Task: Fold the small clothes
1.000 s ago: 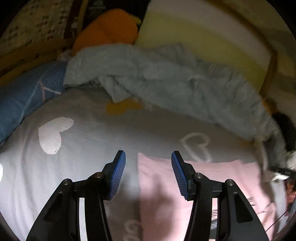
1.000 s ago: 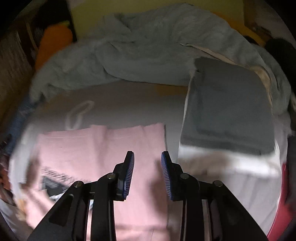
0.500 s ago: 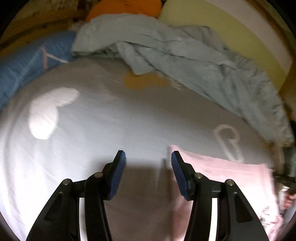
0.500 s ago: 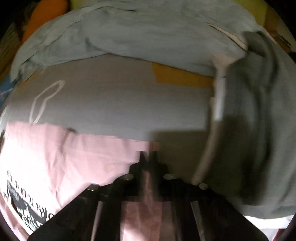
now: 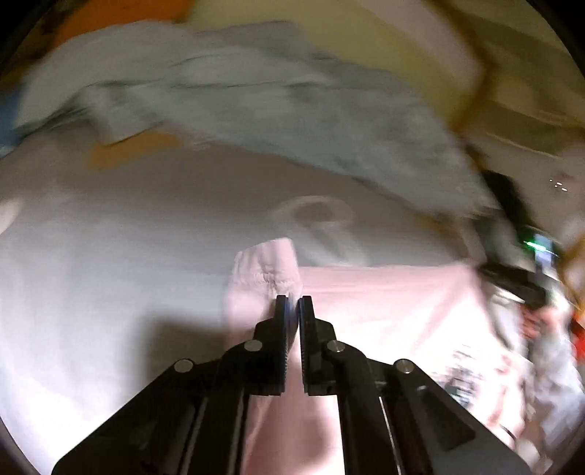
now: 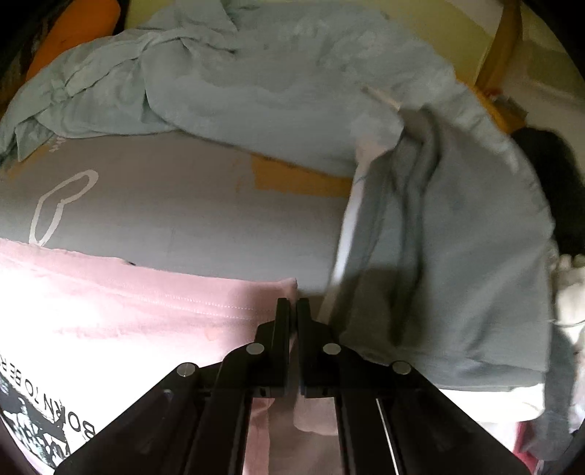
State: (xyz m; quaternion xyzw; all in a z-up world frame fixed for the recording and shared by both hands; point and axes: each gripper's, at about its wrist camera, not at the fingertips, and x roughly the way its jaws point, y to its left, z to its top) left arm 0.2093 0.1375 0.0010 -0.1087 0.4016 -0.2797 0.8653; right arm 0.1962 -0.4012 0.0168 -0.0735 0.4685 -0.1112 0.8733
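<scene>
On the grey bedsheet (image 6: 175, 219) lies one pink T-shirt (image 6: 120, 310), spread flat with its long top edge running side to side across both wrist views. Print on it is partly readable in the right wrist view: black letters "BORN TO BE", upside down to the camera, above a black-and-white graphic (image 6: 33, 434) at the lower left; the rest is cut off. Left wrist view shows the same print only as a blur at lower right. Left gripper (image 5: 293, 303) has just closed its jaws on the shirt's left top corner, cloth bunched up and pinched between the pads, corner lifted off the sheet. Right gripper (image 6: 292, 305) is clamped on the shirt's right top corner, a thin fold of pink fabric between the nearly touching fingers. Two grippers, one corner each, both tilted down toward the bed. Sheet pattern: one outlined white heart (image 6: 58, 204) in the right view, one orange patch (image 6: 296, 179). Behind the shirt, one rumpled light-blue blanket (image 6: 256, 80) runs across the bed. To the right, one folded grey garment (image 6: 457, 255) lies on a white one (image 6: 347, 234), near the shirt's right corner but apart. One orange cushion (image 6: 73, 33) sits at far top left. Left view is heavily motion-blurred.
</scene>
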